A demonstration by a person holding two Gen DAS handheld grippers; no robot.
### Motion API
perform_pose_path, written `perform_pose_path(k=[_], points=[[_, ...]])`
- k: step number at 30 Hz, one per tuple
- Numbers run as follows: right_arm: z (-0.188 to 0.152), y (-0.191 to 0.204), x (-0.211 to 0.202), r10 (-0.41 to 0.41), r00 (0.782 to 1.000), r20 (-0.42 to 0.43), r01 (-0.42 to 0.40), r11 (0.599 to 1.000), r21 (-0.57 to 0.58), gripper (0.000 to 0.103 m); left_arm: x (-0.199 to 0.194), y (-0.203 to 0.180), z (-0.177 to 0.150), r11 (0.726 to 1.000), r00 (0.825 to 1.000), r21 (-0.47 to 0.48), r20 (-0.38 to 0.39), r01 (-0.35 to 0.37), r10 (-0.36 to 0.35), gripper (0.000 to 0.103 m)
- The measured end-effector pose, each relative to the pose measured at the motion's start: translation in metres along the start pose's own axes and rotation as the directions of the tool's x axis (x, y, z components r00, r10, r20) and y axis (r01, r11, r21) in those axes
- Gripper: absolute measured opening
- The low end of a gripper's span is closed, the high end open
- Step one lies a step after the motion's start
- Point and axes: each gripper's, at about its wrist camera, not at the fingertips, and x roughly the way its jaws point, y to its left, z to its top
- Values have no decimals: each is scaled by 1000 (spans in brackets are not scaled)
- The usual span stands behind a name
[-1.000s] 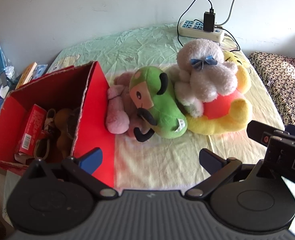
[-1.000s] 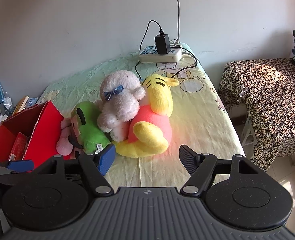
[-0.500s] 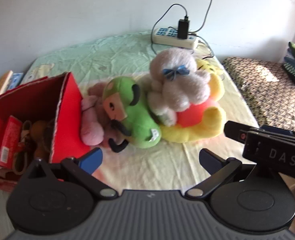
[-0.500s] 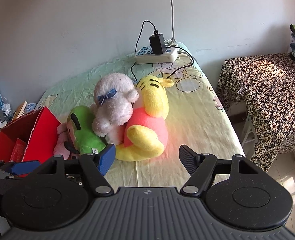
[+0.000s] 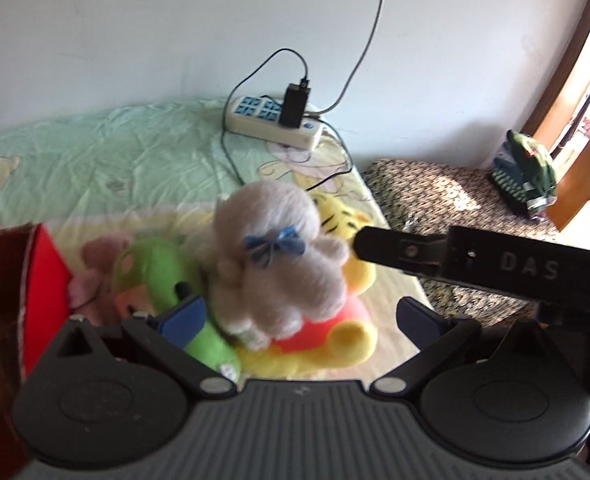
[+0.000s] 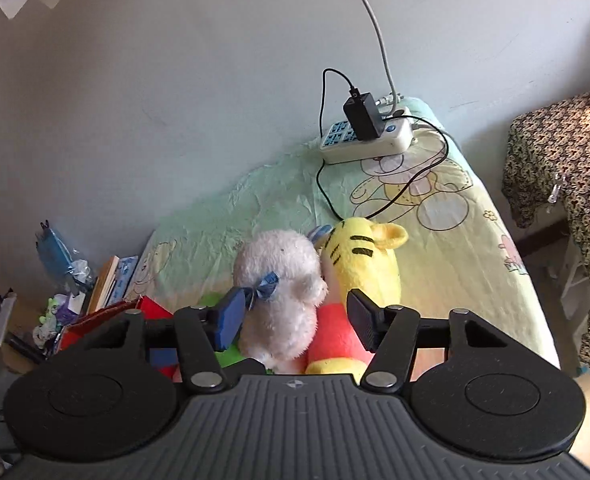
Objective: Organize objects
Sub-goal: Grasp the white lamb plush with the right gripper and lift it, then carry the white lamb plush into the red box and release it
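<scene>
Two tongs closing in on a white plush toy piled among others on a bed

Left wrist view: left tongs (image 5: 301, 316) wide, closing, empty, just before the white plush (image 5: 279, 256), which rests on the yellow tiger toy (image 5: 335, 336); it could roll off. Right wrist view: right tongs (image 6: 295, 320) narrowing around the white plush (image 6: 283, 296), pads not pressing; they might pinch the tiger (image 6: 359, 264) beside it too
</scene>
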Motion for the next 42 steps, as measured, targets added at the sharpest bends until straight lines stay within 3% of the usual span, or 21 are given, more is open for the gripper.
perform_pose_path(k=[4,15,21,26,33,42], points=[[11,-7,18,63,997,-44,-62,998,32,52,19,4,9,999,998,-7,-19,53,-53,98],[14,-21,61,148,977,-150,-136,987,85,51,63,30,16,986,984,-82,-91,145,-152,94],[13,-25,67,217,964,-154,-196,970,143,39,65,28,18,988,986,-58,-78,146,-150,87],[15,-22,58,246,961,-124,-227,963,144,37,52,29,17,984,984,-65,-60,165,-169,80],[11,-11,26,293,955,-50,-285,950,128,37,13,11,14,986,986,-19,21,167,-166,80],[-3,16,-17,380,925,28,-381,924,38,37,-51,-5,-2,993,983,23,139,118,-120,80]])
